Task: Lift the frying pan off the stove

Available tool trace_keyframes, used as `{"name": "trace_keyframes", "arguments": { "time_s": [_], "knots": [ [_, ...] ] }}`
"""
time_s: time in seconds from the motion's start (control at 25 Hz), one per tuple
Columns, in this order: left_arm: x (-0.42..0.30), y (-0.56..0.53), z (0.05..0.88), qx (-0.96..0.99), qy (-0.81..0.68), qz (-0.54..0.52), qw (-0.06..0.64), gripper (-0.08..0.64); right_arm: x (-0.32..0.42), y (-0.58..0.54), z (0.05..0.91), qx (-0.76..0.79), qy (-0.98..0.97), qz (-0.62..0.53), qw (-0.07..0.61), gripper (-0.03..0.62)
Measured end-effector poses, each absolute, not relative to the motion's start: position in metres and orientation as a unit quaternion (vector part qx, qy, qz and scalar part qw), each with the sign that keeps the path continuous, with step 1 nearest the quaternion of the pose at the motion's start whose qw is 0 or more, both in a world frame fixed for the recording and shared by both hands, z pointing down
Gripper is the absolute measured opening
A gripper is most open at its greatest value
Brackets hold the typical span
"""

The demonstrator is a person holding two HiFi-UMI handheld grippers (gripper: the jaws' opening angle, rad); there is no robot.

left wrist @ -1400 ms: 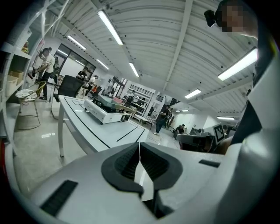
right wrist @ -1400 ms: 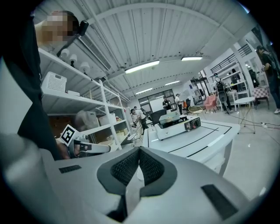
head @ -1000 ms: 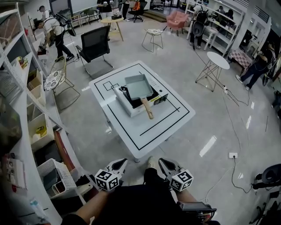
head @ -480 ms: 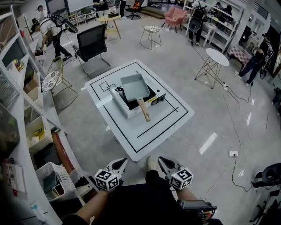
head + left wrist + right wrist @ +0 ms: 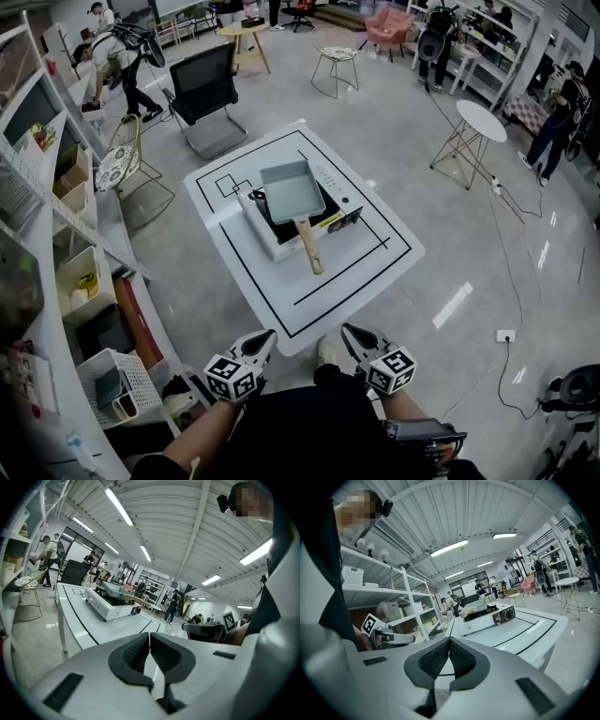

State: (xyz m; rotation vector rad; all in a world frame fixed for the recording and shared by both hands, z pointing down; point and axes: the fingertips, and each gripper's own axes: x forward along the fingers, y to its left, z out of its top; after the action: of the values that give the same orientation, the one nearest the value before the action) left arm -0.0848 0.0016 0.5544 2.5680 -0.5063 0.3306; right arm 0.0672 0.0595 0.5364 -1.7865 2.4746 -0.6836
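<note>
The left gripper [image 5: 263,339] and right gripper [image 5: 350,331] are held side by side, each with jaws pressed together on nothing. Well ahead of both, on a white table [image 5: 361,274], a grey square frying pan [image 5: 289,187] is seen resting on a portable stove [image 5: 267,234], its wooden handle [image 5: 308,246] pointed back toward the grippers.

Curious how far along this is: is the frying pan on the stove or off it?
On it: the frying pan rests flat atop the stove.
</note>
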Motion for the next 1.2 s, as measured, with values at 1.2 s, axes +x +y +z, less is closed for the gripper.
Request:
{"name": "trace_keyframes", "arguments": {
  "time_s": [1.2],
  "knots": [
    [0.004,-0.084,0.544,0.919,-0.266,0.124,0.265,0.014,0.157,-0.063,0.542,-0.480,0.838,-0.255,0.046,0.026]
  ]
}}
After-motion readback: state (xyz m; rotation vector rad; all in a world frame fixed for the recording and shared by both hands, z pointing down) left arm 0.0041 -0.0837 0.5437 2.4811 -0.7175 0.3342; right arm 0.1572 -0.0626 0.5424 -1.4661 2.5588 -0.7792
